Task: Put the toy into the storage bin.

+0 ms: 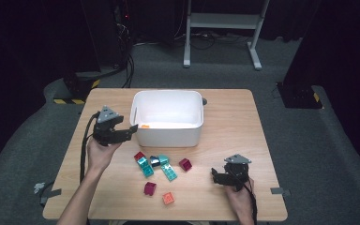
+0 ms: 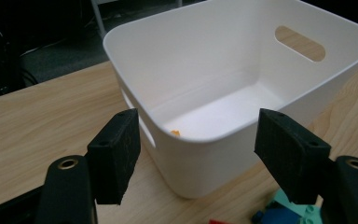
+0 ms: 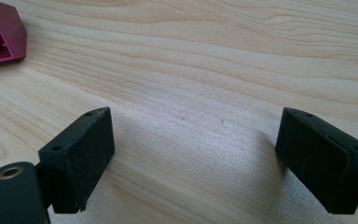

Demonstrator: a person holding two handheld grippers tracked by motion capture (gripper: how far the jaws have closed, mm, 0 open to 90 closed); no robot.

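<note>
Forearms come in from the table's near edge: the left gripper (image 1: 130, 130) is raised level beside the white plastic bin (image 1: 166, 133), and the right gripper (image 1: 214, 177) sits low over bare wood by the loose toy bricks (image 1: 160, 165). A small orange piece (image 2: 175, 133), perhaps a brick, lies half hidden behind the bin's near wall. Both grippers are spread wide and empty.
</note>
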